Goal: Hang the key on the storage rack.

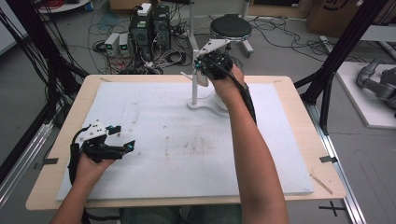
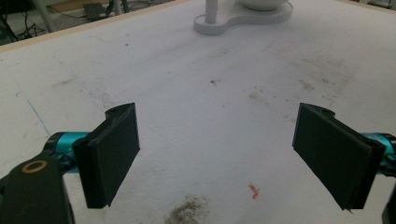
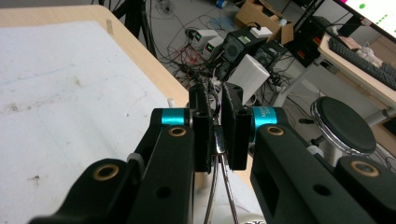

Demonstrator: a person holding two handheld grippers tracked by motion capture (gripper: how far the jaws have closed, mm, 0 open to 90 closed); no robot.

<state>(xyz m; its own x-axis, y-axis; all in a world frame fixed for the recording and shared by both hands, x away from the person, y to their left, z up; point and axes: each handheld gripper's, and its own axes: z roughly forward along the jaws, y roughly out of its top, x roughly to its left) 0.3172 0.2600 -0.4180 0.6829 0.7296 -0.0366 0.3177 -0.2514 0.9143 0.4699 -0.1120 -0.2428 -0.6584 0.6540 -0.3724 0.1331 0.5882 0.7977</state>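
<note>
A matt white foam-like mat (image 1: 154,140), scuffed and stained with grey smudges, is lying over a pale smooth wooden tabletop (image 1: 322,140). At twelve o'clock a glossy white plastic stand (image 1: 198,100) is shining. The left gripper (image 2: 217,156) is showing matt black rubbery pads (image 2: 114,154) and glossy teal metal collars. The right gripper (image 3: 217,133) is pinching a thin shiny metal wire loop (image 3: 219,186).

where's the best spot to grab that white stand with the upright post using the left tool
Grip the white stand's slim upright post low down, coming in level from its left: the flat base hugs the mat, and the right tool, shut on a thin metal wire, crowds the top.
</note>
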